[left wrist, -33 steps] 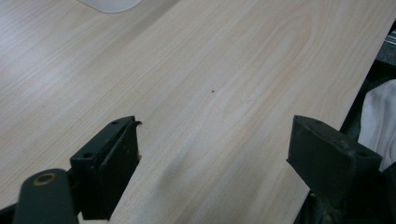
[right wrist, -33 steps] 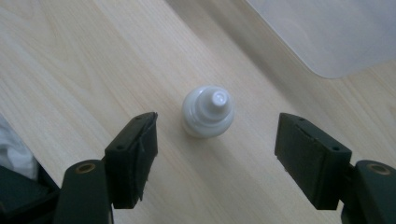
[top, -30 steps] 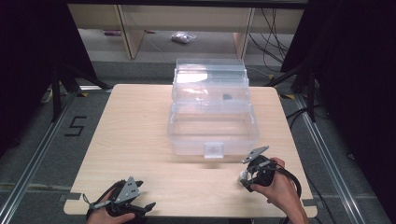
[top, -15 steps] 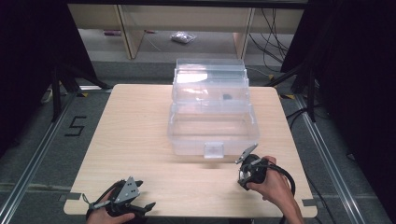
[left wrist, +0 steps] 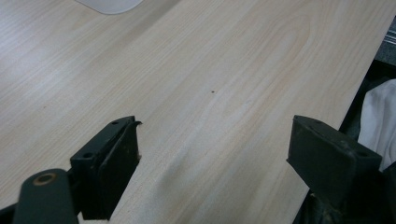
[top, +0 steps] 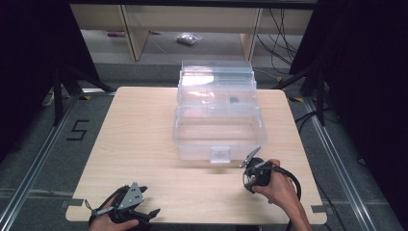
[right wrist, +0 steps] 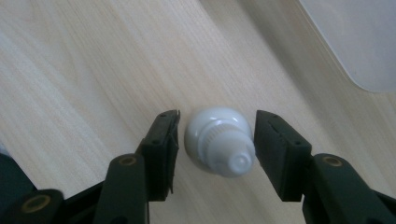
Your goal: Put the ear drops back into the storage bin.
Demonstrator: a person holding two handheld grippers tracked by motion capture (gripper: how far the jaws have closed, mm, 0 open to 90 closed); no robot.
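Note:
A small white bulb [right wrist: 219, 140] with a ridged neck sits between the jaws of my right gripper [right wrist: 217, 135], its neck end facing the camera; the pads press close on both sides, just above the table. In the high view my right gripper [top: 251, 174] hovers by the front right corner of a clear plastic box [top: 216, 130], whose lid stands open at the back. My left gripper [top: 139, 211] rests at the table's front edge, left of centre. Its jaws [left wrist: 215, 135] are spread wide over bare wood with nothing between them.
The light wooden table [top: 139, 139] carries the clear box at its middle back. A small dark item [top: 233, 99] lies in the box's upper part. A box corner [right wrist: 359, 42] shows near the right gripper. White cloth [left wrist: 378, 116] lies past the table edge.
My right gripper has moved a little to the left, nearer the box's front right corner, with the bulb between its jaws. The left gripper has stayed put.

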